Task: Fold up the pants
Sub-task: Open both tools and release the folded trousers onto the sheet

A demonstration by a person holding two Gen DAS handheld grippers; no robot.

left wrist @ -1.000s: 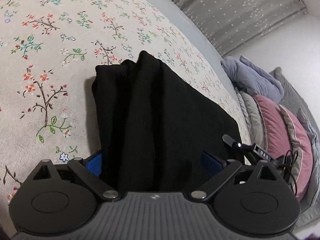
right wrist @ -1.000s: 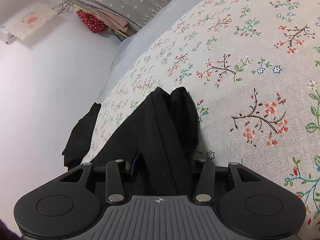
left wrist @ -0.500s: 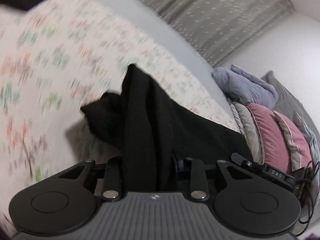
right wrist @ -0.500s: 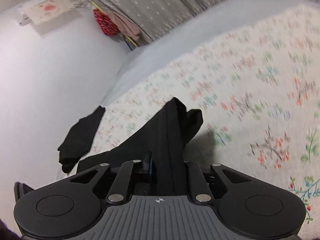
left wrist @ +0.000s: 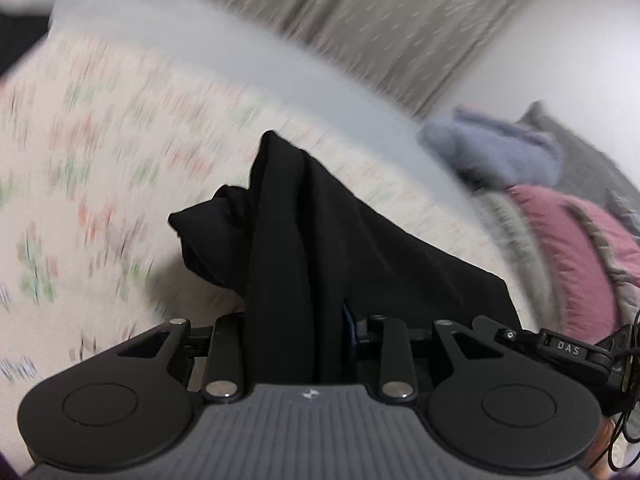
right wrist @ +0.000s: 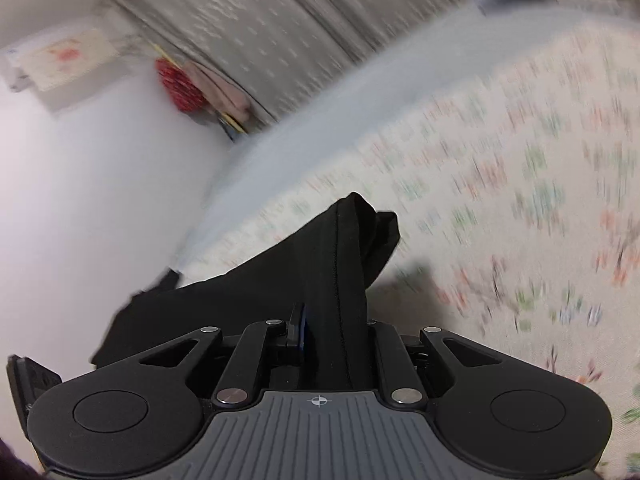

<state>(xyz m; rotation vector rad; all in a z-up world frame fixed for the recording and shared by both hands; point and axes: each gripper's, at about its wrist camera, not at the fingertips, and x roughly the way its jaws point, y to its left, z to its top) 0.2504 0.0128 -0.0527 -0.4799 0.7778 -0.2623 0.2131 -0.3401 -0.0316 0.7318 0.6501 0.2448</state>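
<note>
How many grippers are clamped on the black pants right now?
2: the left gripper pinches one bunched end of the black pants, and the right gripper pinches the other, above the floral bedspread.

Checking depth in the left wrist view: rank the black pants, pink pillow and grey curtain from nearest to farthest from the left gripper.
1. Black pants, clamped in the left gripper.
2. Pink pillow, lower right.
3. Grey curtain, top, beyond the bed.

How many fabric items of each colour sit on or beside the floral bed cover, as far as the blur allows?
Black: 1, the pants, clamped by both grippers
Lavender: 1, a bundle
Pink: 1, a cushion
Grey: 1, a cushion
Red: 1, a cloth
Total: 5
</note>
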